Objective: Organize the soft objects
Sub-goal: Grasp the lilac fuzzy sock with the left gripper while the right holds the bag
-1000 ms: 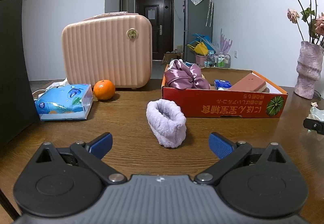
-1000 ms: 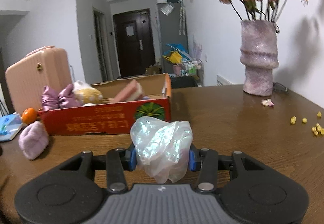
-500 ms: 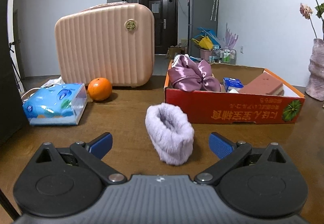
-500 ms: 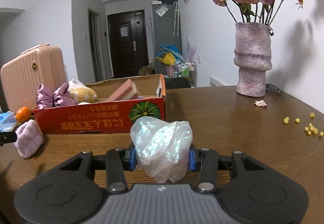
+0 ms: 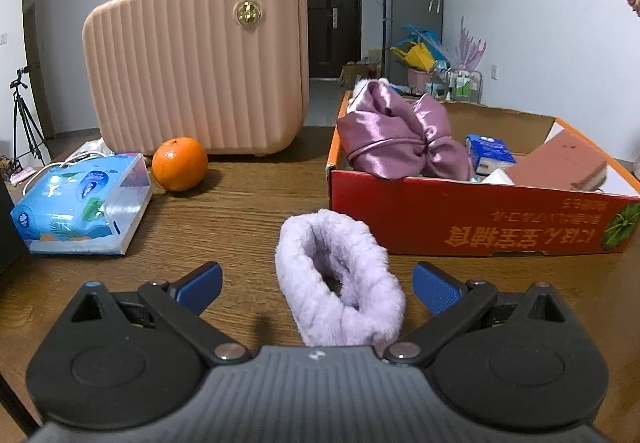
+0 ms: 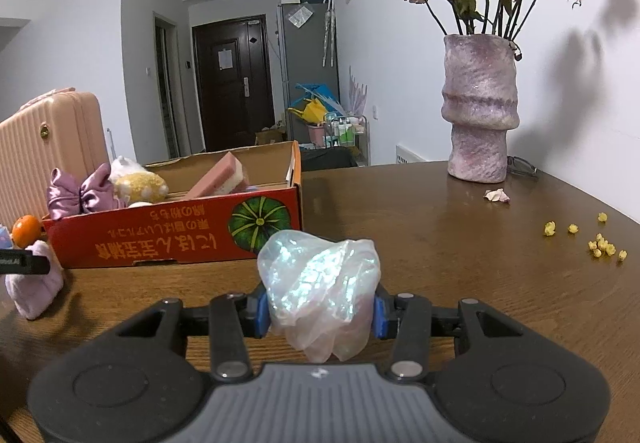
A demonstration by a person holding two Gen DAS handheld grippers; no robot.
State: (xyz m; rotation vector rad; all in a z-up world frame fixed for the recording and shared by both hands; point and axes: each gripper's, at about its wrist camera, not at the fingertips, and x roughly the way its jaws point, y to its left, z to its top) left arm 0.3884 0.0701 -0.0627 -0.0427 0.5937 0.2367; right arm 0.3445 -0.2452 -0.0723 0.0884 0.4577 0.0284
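Observation:
A fluffy lilac band lies on the wooden table, between the open jaws of my left gripper, whose blue pads do not touch it. It also shows at the left of the right wrist view. My right gripper is shut on a crumpled iridescent plastic bag, held above the table. The red cardboard box behind the band holds a purple satin bow, a pink sponge block and a yellow plush toy.
A pink ribbed case stands at the back left with an orange and a blue tissue pack before it. A lilac vase of dried roses stands at the right, with yellow crumbs nearby.
My left gripper has moved forward so the lilac band now lies between its open jaws. My right gripper, still holding the bag, has shifted slightly.

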